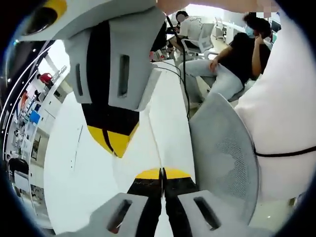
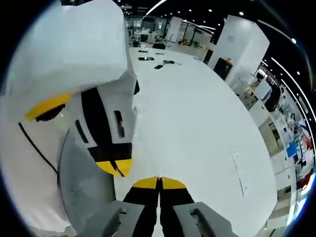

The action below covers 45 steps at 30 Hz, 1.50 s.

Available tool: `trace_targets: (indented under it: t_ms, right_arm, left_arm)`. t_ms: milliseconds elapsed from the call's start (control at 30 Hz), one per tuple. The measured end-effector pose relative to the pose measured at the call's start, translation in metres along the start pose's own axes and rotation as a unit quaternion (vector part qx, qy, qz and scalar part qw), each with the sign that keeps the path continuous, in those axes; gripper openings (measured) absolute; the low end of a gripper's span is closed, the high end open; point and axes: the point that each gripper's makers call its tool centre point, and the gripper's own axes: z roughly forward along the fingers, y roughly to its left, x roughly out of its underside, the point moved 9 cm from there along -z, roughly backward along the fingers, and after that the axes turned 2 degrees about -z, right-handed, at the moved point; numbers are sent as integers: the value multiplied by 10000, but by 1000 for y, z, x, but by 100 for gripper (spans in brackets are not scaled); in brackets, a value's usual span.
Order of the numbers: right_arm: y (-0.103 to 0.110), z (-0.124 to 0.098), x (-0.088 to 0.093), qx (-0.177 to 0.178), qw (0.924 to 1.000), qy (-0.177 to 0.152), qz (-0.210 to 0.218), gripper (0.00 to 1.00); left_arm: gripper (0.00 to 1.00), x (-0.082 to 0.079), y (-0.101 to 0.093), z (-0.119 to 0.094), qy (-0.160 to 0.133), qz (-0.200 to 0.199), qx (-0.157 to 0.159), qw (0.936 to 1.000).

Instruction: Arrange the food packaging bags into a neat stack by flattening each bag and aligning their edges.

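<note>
Both views low over shared table (image 1: pixel 84 168)

Bags: hard to tell from the white table (image 1: pixel 74 163).
In the left gripper view a pale, flat strip (image 1: pixel 170 123) with a faint lengthwise crease lies along the table's edge (bag or bare tabletop, the all-white glare hides which).
</note>
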Motion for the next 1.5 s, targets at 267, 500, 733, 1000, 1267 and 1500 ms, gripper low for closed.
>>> trace_targets:
  t_ms: [267, 500, 733, 1000, 1267, 1500]
  right_arm:
    - [-6, 1, 3, 90, 9999, -27, 57, 0]
    - [-11, 0, 6, 202, 9996, -78, 163, 0]
    - [-14, 0, 9, 345, 9992, -87, 181, 0]
    - [-14, -1, 10, 431, 9984, -180, 304, 0]
    - [-16, -2, 10, 539, 9973, -266, 433, 0]
    - [-16, -3, 10, 624, 9963, -337, 490, 0]
  left_arm:
    - [0, 2, -7, 2, -49, -43, 9, 10000]
    - [0, 1, -12, 3, -98, -70, -32, 9999]
    - [0, 5, -17, 4, -160, -176, -35, 9997]
    - [0, 10, -20, 7, -185, -220, -126, 9995]
    - [0, 13, -21, 9, -223, -226, -224, 9992]
    - [0, 14, -26, 9, -245, -210, -321, 9990]
